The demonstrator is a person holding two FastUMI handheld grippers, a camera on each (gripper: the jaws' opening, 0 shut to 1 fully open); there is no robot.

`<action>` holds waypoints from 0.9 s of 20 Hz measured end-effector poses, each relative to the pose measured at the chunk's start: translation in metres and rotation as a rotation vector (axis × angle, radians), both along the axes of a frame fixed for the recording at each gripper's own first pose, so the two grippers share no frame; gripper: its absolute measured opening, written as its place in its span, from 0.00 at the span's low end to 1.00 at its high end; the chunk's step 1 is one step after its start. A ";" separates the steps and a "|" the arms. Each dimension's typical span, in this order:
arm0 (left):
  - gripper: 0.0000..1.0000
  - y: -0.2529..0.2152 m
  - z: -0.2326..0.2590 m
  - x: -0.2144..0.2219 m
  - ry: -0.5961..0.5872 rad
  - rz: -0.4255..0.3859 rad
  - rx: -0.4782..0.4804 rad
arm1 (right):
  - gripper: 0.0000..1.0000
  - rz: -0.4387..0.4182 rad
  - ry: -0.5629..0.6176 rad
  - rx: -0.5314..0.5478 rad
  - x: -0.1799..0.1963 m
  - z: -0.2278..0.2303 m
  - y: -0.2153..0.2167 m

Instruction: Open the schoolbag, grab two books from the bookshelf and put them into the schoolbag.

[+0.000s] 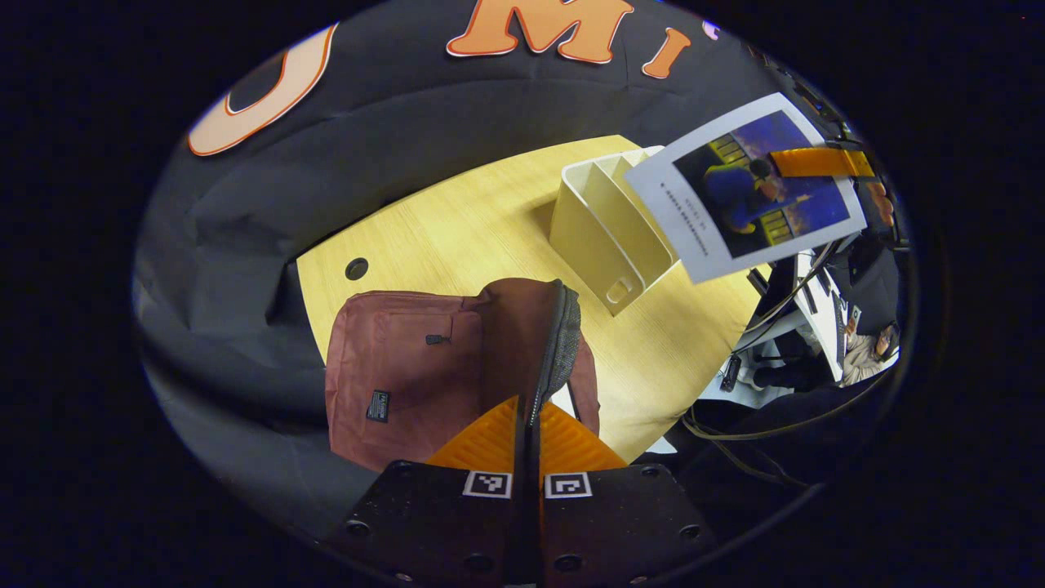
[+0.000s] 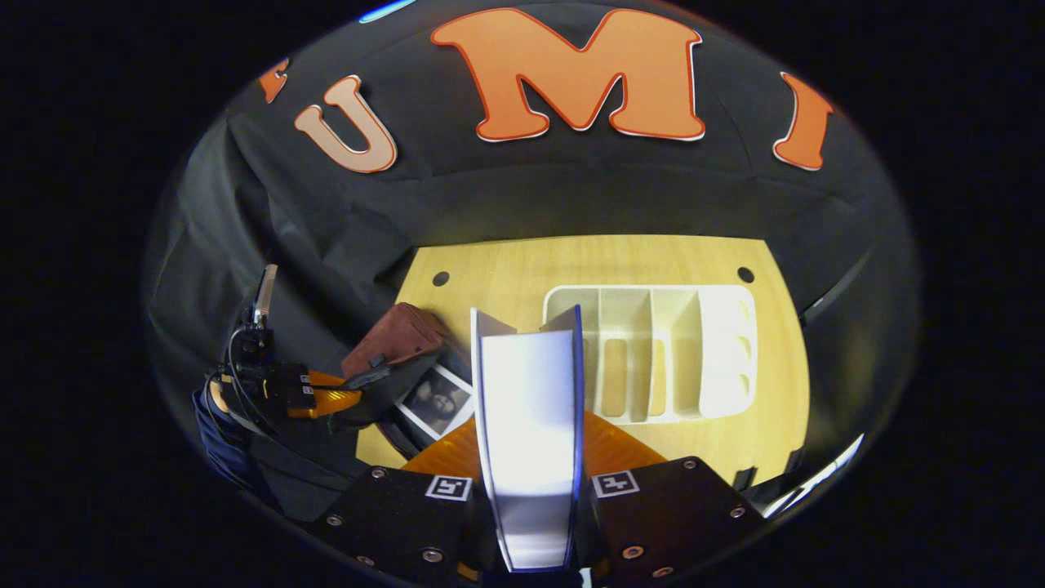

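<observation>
Maroon schoolbag (image 1: 408, 384) lay flat on the wooden table (image 1: 490, 220), left of the cream bookshelf (image 1: 608, 233). Left gripper (image 1: 529, 425) pinched the bag's zippered flap edge (image 1: 555, 343), holding it raised. In the right gripper view, a book already in the bag (image 2: 437, 400) showed at the opening. Right gripper (image 2: 531, 457) clamped a second book (image 2: 531, 408), held in the air above the table, just before the bookshelf.

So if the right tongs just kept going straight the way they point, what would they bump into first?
Probably the white bookshelf on the table. The right tongs hold a book upright, and the shelf's empty slots lie just ahead of it. Depth is hard to judge, so the book's edge might reach it first.
</observation>
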State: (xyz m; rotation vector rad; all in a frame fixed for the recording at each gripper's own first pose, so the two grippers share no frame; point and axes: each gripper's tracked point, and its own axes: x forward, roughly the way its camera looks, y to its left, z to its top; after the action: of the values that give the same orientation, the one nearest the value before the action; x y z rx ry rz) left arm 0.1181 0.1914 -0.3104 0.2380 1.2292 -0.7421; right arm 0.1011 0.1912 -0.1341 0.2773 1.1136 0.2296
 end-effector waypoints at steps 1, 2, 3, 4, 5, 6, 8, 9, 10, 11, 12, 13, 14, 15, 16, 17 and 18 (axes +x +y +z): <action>0.01 -0.001 -0.001 0.000 0.000 -0.002 -0.010 | 0.39 -0.005 -0.001 0.042 0.000 -0.004 0.013; 0.01 0.000 -0.001 0.001 -0.003 0.000 -0.016 | 0.39 -0.020 -0.005 0.080 -0.001 -0.009 0.023; 0.01 -0.001 0.001 0.001 -0.005 0.000 -0.025 | 0.39 -0.035 -0.006 0.110 -0.001 -0.014 0.035; 0.01 0.000 0.001 0.001 -0.010 0.001 -0.033 | 0.39 -0.047 -0.004 0.135 -0.004 -0.021 0.045; 0.01 0.001 0.002 0.000 -0.010 -0.001 -0.041 | 0.39 -0.064 0.002 0.161 -0.006 -0.029 0.055; 0.01 0.002 0.002 0.001 -0.012 -0.001 -0.045 | 0.39 -0.080 0.010 0.193 -0.007 -0.037 0.064; 0.01 0.004 0.002 0.002 -0.010 0.009 -0.056 | 0.38 -0.111 0.041 0.261 -0.011 -0.054 0.084; 0.01 0.005 0.002 0.002 -0.009 0.014 -0.063 | 0.38 -0.124 0.056 0.287 -0.016 -0.062 0.091; 0.01 0.006 0.002 0.003 -0.008 0.019 -0.069 | 0.38 -0.135 0.068 0.308 -0.020 -0.070 0.097; 0.01 0.007 0.003 0.003 -0.005 0.026 -0.076 | 0.38 -0.152 0.075 0.333 -0.021 -0.076 0.106; 0.01 0.011 0.002 0.002 -0.006 0.032 -0.081 | 0.38 -0.169 0.081 0.365 -0.023 -0.081 0.114; 0.01 0.011 0.002 0.002 -0.004 0.039 -0.088 | 0.38 -0.193 0.086 0.400 -0.025 -0.088 0.120; 0.01 0.010 0.004 0.003 -0.002 0.045 -0.095 | 0.38 -0.210 0.094 0.429 -0.027 -0.094 0.127; 0.01 0.008 0.004 0.003 -0.003 0.048 -0.102 | 0.38 -0.222 0.096 0.454 -0.026 -0.102 0.135; 0.01 0.008 0.003 0.001 -0.004 0.052 -0.108 | 0.38 -0.223 0.093 0.457 -0.025 -0.113 0.141; 0.01 0.007 0.002 -0.001 -0.004 0.053 -0.113 | 0.37 -0.224 0.092 0.453 -0.024 -0.126 0.148; 0.01 0.007 0.002 -0.003 -0.004 0.056 -0.116 | 0.38 -0.236 0.106 0.465 -0.024 -0.136 0.153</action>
State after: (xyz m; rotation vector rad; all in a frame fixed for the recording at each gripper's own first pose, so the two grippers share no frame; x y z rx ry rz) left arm 0.1151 0.1984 -0.3085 0.1091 1.1804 -0.7613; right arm 0.0772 0.3440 -0.2696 0.8373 1.1117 0.2640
